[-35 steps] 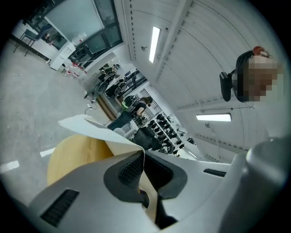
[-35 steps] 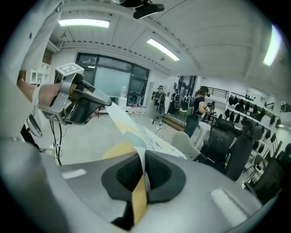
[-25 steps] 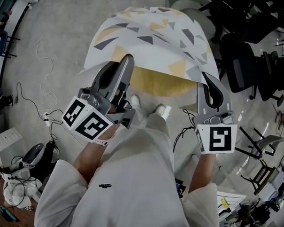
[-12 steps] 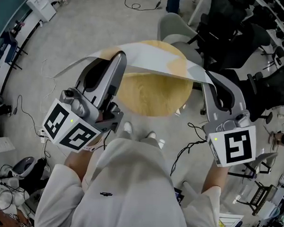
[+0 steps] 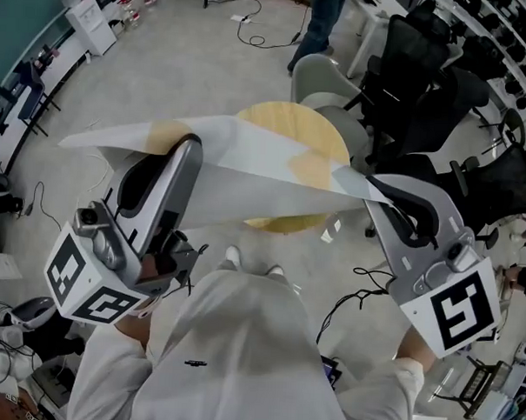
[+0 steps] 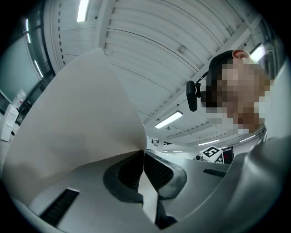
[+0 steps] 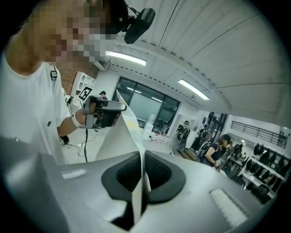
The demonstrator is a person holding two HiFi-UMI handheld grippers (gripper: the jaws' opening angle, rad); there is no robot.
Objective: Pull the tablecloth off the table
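1. You're mid-pull. The left gripper [image 5: 192, 147] is clamped tight on one near corner of the tablecloth [image 5: 247, 165], and the right gripper [image 5: 373, 189] is pinched shut on the other. In both gripper views the fabric runs straight through the closed pads.
2. The cloth hangs in the air, stretched between your two tools above the near half of the round wooden table [image 5: 293, 119]. The far part of the top is already bare. A loose corner sticks out to the left. I can't tell if any trailing bit touches the wood.
3. Next move, I reckon: keep both grips closed and bring the cloth toward you and away from the table, both hands together so it doesn't sag back onto the top.
4. Edges: watch the table's near rim, since a drooping far hem could drag over it.
5. Room: the left side is mostly open floor [image 5: 165, 61]. The right and far right are crowded, with a grey chair [image 5: 325, 77] just behind the table, black chairs [image 5: 426, 73] beside it, and a cable [image 5: 346, 291] by your feet. I'd swing the cloth off to the left.
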